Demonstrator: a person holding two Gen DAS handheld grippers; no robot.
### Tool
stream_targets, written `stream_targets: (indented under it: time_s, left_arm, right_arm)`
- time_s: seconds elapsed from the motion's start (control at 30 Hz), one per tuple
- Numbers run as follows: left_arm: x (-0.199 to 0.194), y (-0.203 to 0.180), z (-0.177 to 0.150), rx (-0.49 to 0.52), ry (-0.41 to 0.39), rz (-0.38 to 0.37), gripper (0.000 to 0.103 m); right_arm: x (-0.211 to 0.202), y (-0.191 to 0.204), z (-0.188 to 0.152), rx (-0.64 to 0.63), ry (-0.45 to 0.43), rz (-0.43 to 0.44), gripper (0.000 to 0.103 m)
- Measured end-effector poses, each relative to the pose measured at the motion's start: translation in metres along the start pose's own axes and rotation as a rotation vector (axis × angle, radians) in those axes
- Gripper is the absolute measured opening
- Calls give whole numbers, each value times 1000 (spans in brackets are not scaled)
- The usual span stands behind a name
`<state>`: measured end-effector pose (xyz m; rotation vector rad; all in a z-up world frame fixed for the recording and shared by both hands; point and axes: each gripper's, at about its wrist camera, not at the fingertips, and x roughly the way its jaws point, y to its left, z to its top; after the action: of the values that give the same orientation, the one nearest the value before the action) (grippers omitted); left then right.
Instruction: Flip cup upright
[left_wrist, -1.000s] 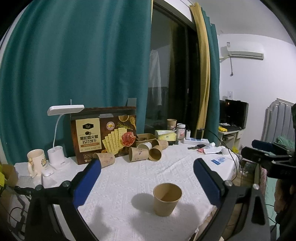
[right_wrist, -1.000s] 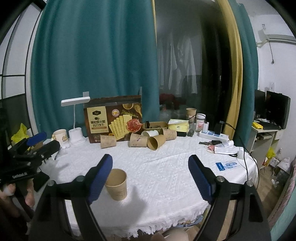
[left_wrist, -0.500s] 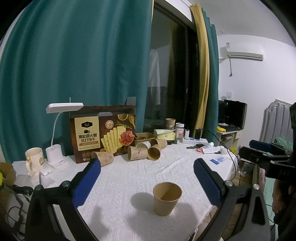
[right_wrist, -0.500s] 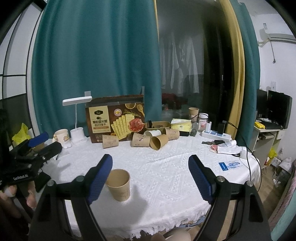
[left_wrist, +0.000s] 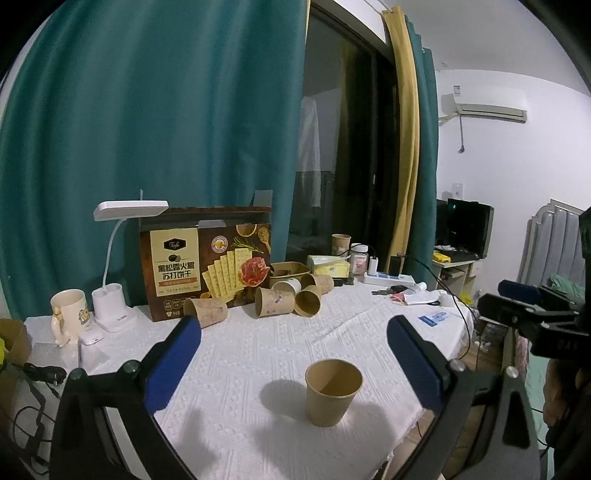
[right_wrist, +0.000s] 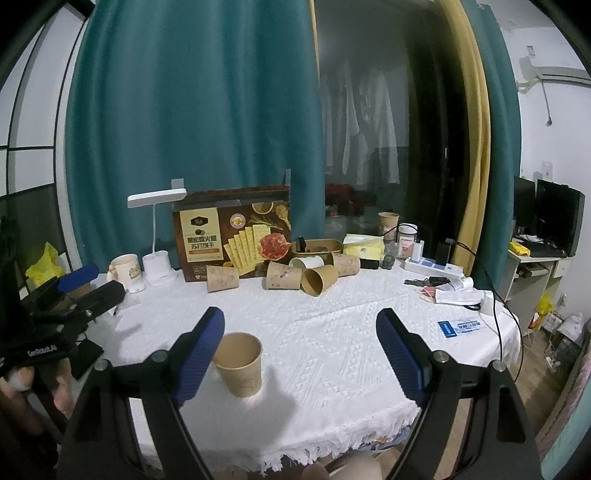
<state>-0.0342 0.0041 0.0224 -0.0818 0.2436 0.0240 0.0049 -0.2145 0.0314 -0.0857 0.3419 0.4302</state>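
A tapered brown paper cup (left_wrist: 333, 391) stands upright and empty near the front edge of the table (right_wrist: 332, 332), which wears a woven white cloth. Left gripper (left_wrist: 293, 363) and right gripper (right_wrist: 300, 356) gape wide, holding nothing.

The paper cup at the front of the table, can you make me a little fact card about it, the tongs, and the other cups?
front cup: brown paper cup, standing upright, mouth up, empty
left tongs: open, holding nothing
right tongs: open, holding nothing
other cups: several paper cups lying on their sides by the cracker box
table cover: white tablecloth
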Motion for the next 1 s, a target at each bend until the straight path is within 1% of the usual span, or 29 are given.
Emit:
stream_targets:
  time_s: [1.0]
  left_arm:
    - [-1, 1, -1, -3, 5, 3, 101]
  right_arm:
    - [1, 2, -1, 9, 7, 6, 83]
